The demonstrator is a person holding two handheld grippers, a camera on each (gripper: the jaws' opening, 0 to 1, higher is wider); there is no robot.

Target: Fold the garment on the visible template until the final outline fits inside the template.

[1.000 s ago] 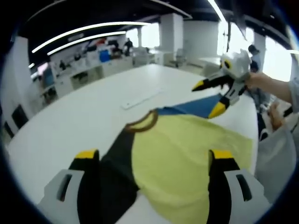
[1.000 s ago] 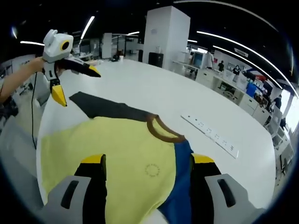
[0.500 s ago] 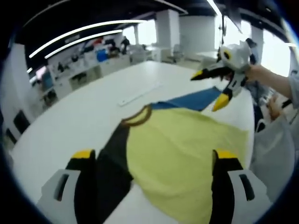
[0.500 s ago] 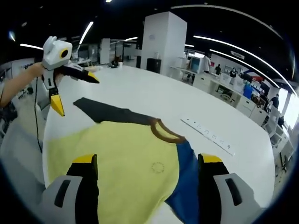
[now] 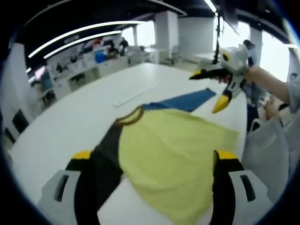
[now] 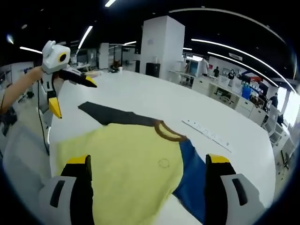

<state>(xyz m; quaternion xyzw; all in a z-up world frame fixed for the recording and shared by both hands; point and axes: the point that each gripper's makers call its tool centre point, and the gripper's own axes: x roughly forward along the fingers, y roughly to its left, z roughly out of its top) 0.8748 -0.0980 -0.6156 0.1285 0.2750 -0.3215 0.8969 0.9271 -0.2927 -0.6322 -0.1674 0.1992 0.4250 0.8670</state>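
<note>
A T-shirt lies flat on the white table: yellow body (image 5: 176, 147), black sleeve (image 5: 105, 157), blue sleeve (image 5: 185, 100), brown collar (image 5: 129, 117). The right gripper view has the same yellow body (image 6: 131, 161), black sleeve (image 6: 110, 115), blue sleeve (image 6: 192, 180) and collar (image 6: 169, 134). My left gripper (image 5: 152, 161) hangs open above the near hem, nothing between its jaws. My right gripper (image 6: 147, 164) is open too, above the shirt's other side. Each gripper appears in the other's view, held up in the air: right gripper (image 5: 213, 86), left gripper (image 6: 70, 91).
A white power strip (image 6: 208, 136) lies on the table beyond the collar, also the power strip (image 5: 136, 95). The white table (image 5: 70, 122) is round-edged. A person's arm (image 5: 276, 86) holds the right gripper. Desks and people stand far behind.
Both cameras have drawn back and risen slightly, so the shirt looks further off. The shirt itself lies as before.
</note>
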